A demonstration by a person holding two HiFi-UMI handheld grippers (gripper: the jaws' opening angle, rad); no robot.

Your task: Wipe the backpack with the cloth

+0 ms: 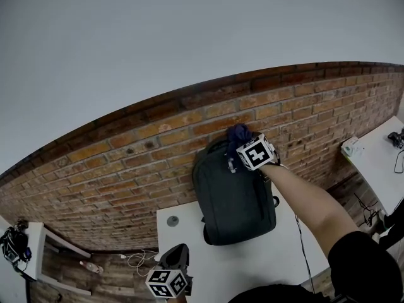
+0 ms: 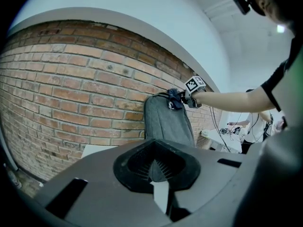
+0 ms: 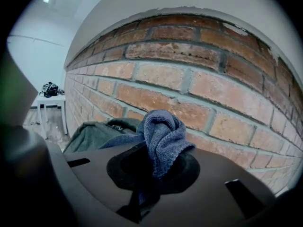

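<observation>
A dark grey backpack (image 1: 235, 201) stands upright on the white table (image 1: 183, 223) and leans against the brick wall. My right gripper (image 1: 242, 149) is at the top of the bag, shut on a bunched blue cloth (image 1: 238, 133) that touches the bag's upper edge beside the wall. In the right gripper view the cloth (image 3: 163, 134) bulges out of the right gripper (image 3: 156, 167), with the backpack's top (image 3: 94, 134) just behind it. My left gripper (image 1: 177, 255) hangs low at the table's near left edge, shut and holding nothing, pointed at the backpack (image 2: 168, 122).
The brick wall (image 1: 158, 144) runs right behind the bag. A second white table (image 1: 379, 163) with a small box (image 1: 351, 147) and cables stands at the right. A small table (image 1: 38, 251) with dark gear is at far left. Cables lie on the wooden floor (image 1: 136, 257).
</observation>
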